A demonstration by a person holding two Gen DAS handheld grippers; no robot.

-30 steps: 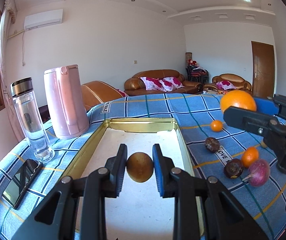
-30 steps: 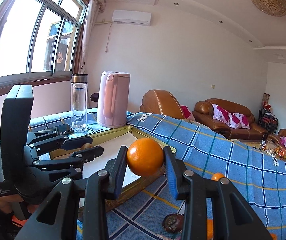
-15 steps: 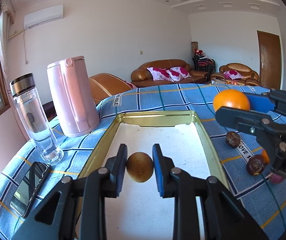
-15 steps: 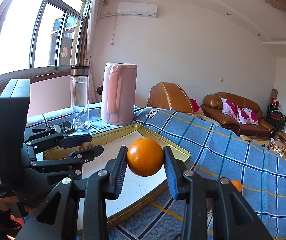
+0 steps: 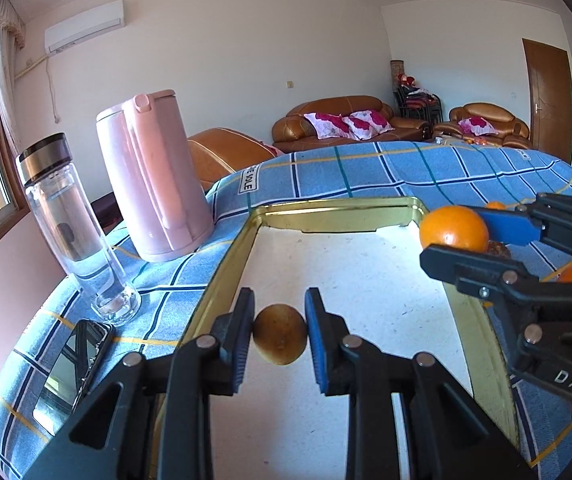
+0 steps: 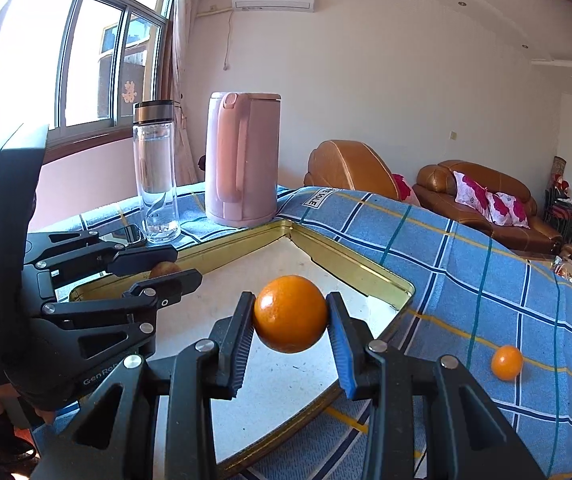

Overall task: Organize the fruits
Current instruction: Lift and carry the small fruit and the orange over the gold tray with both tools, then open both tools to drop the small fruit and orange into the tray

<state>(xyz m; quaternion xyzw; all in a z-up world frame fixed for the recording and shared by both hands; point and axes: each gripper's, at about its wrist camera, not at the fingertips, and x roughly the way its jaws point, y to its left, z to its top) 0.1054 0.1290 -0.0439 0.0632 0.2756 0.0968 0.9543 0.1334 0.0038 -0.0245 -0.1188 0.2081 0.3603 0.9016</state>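
- Gold-coloured metal rims the tray (image 5: 325, 210), which fills the lower middle of the left wrist view; its floor is pale and speckled, and it lies on a worktop (image 5: 365, 168) covered with a blue checked cloth.
- The left tongs (image 5: 280, 330) are clamped on a brown round fruit (image 5: 280, 334) at the lower centre of that view, held above the tray floor, with both blue pads against its sides.
- In the right wrist view the right tongs (image 6: 290, 320) are clamped on an orange (image 6: 290, 319) at the lower centre of the frame, over the tray's right part near its gilt rim.
- The same orange shows at the right middle of the left wrist view, gripped above the tray's far right corner.
- A small orange fruit (image 6: 506, 361) lies on the cloth at the lower right of the right wrist view, outside the tray.
- More small fruits, partly hidden behind the right tongs, lie on the cloth at the right edge of the left wrist view.
- A pink kettle (image 5: 154, 176) stands at the left of the tray's far edge, with a clear bottle (image 5: 72, 232) beside it and a phone (image 5: 72, 368) flat on the cloth at the lower left.
- Brown leather sofas (image 5: 345, 120) sit against the far wall in the upper right.
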